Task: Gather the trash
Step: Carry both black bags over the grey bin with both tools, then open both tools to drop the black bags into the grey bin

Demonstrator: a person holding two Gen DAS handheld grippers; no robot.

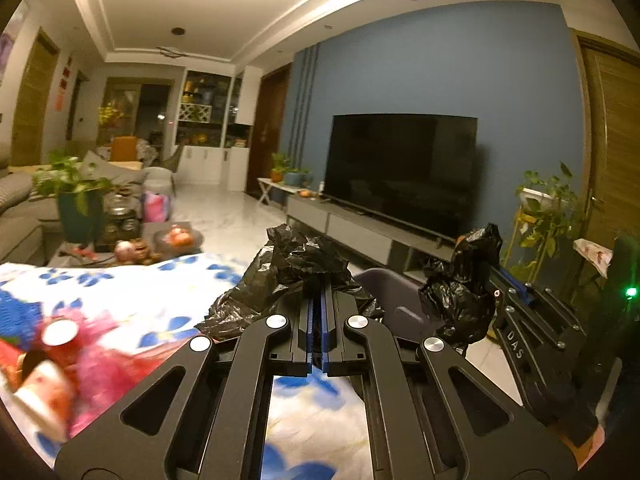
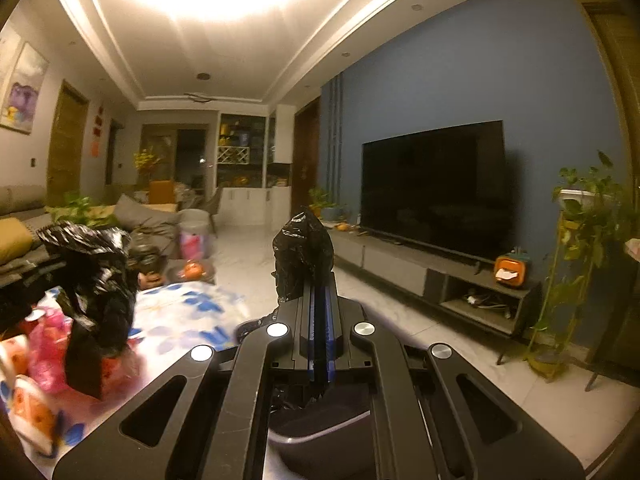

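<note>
Left wrist view: left gripper [image 1: 319,312] pressed together on a fold of the black trash bag [image 1: 296,264]; bag rim bunches up at 12 o'clock of the fingertips and trails toward 8 o'clock over the floral cloth [image 1: 132,304]; right gripper [image 1: 490,280] enters from 3 o'clock, pinching another bunch of the same black film; my read: each gripper has one side of the rim so the mouth can be pulled apart or gathered shut, can't tell which; grey bin [image 1: 384,284] sits between the two bunches, only its rim showing; inside hidden; pink wrappers [image 1: 92,356] blurred at 8 o'clock, lying on the cloth, likely trash not yet bagged.

Right wrist view: right gripper [image 2: 319,288] clamped on black film [image 2: 302,256], which stands up in a peak at 12 o'clock; grey bin [image 2: 320,436] rim directly below at 6 o'clock, film running down toward it, so the bag looks like the bin's liner; contents not visible; left-held bunch of bag [image 2: 96,276] at 9 o'clock, pink and orange wrappers [image 2: 40,344] just beside it at 8 o'clock; TV [image 2: 432,184] and console at 2 o'clock, irrelevant.
</note>
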